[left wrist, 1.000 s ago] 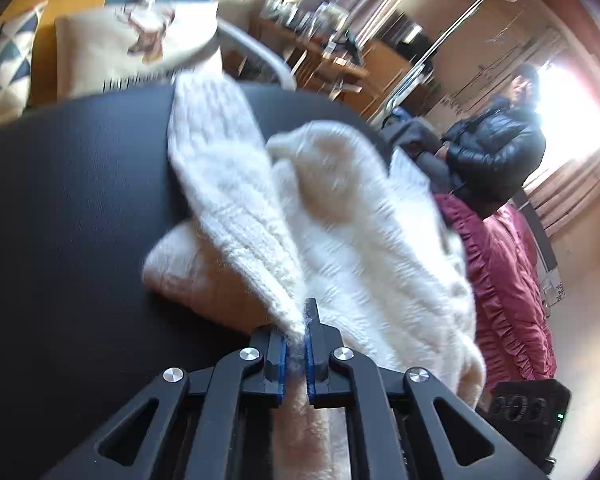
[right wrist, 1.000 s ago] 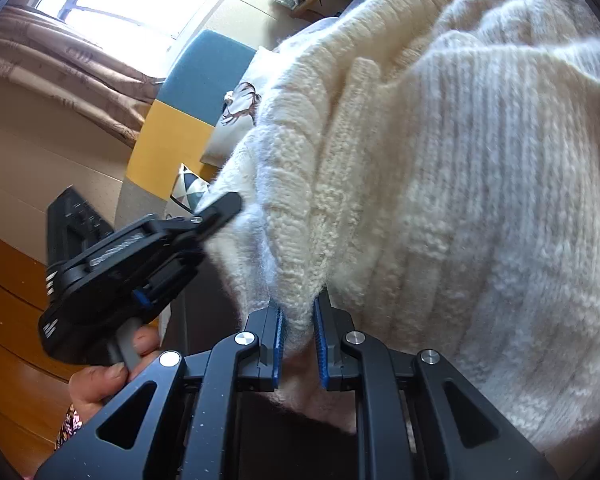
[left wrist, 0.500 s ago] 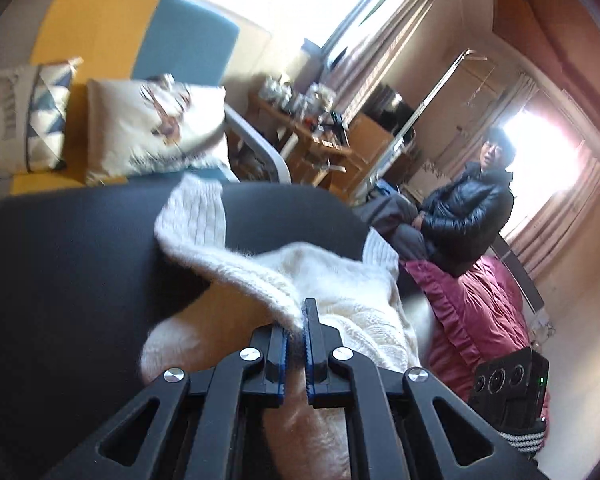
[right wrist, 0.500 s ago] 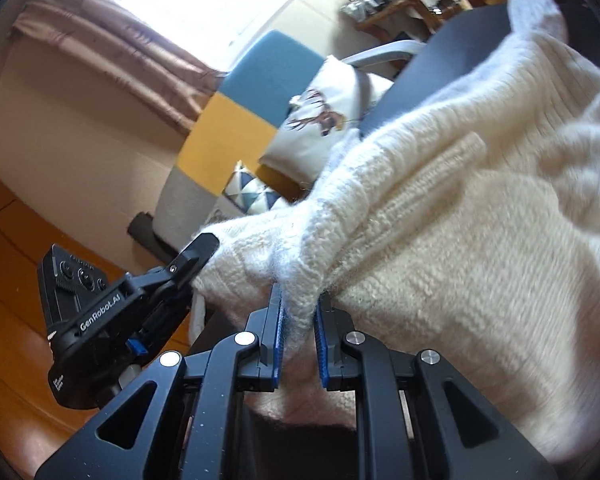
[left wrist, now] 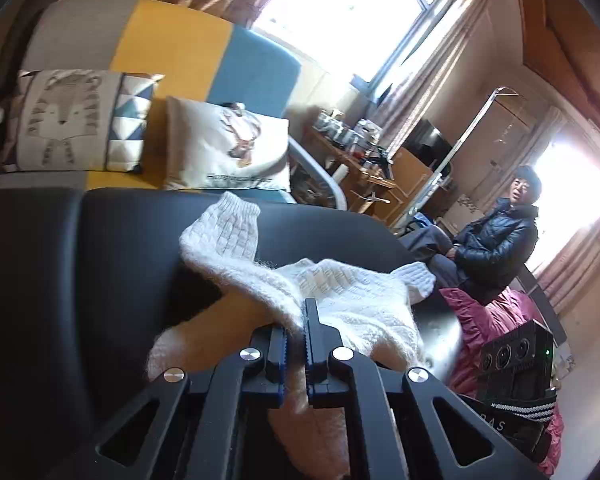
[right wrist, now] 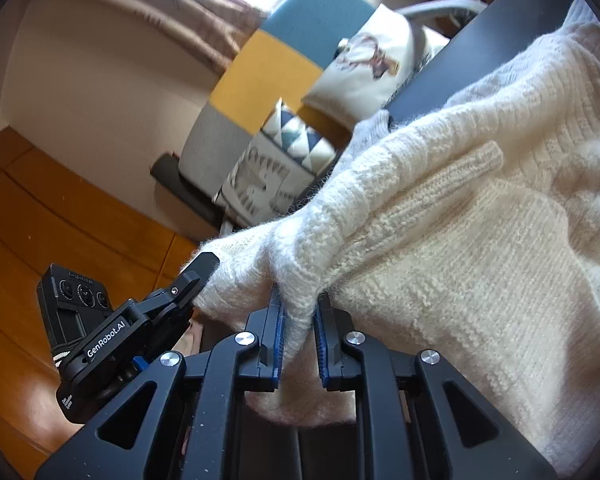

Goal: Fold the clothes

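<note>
A cream knit sweater [left wrist: 340, 296] lies crumpled on a black table [left wrist: 80, 260], one sleeve cuff [left wrist: 228, 224] pointing away. My left gripper [left wrist: 296, 320] is shut on a fold of the sweater's edge near the table's front. In the right wrist view the same sweater [right wrist: 480, 220] fills the right side. My right gripper [right wrist: 298, 320] is shut on a bunched edge of it. The left gripper [right wrist: 196, 276] shows there too, pinching the sweater's edge just to the left.
A sofa [left wrist: 172, 44] in grey, yellow and blue with printed cushions [left wrist: 224, 152] stands behind the table. A person in a dark jacket [left wrist: 496, 236] sits at the right near a magenta cloth [left wrist: 496, 320]. A cluttered wooden desk [left wrist: 360, 156] stands behind.
Both grippers have pulled the held sweater edge back and lower toward the table's near side. The sweater has flattened out and the views now tilt up to the room.
</note>
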Tool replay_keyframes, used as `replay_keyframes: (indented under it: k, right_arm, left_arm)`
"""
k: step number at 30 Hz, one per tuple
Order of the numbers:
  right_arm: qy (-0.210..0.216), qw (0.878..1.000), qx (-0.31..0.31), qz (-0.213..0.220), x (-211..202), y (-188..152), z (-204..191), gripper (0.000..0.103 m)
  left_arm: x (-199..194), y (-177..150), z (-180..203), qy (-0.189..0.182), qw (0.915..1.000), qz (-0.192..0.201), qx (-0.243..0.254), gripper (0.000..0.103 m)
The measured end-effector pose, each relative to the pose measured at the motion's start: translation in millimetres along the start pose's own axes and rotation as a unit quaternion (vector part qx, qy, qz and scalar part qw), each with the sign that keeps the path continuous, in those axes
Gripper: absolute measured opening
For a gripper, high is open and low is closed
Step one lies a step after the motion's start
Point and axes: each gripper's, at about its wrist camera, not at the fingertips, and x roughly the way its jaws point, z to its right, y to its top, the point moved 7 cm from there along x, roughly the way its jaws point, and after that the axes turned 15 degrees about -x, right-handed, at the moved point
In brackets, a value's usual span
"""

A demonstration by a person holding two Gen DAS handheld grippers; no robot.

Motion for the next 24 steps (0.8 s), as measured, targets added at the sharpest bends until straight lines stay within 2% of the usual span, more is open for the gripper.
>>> replay_keyframes:
  k: [8, 17, 24]
  right_arm:
    - [0.012, 0.999, -0.004, -0.053, 34.3, -36.9, -18.3, 0.014]
    - [0.007, 0.996, -0.027, -0.088, 59.5, -59.7, -36.1, 0.014]
    - [0.019, 0.992, -0.026, -0.120, 93.2, -82.4, -48.8, 0.014]
  left_arm:
    - [-33.0, -18.2, -68.4, 0.027, 0.9979, 0.005, -0.059, 0.005]
    - [-54.1, -29.3, -108.2, 0.047, 0.9949, 0.013, -0.088, 0.005]
    - [-69.3, -30.0, -141.7, 0.060, 0.9914, 0.028, -0.113, 0.006]
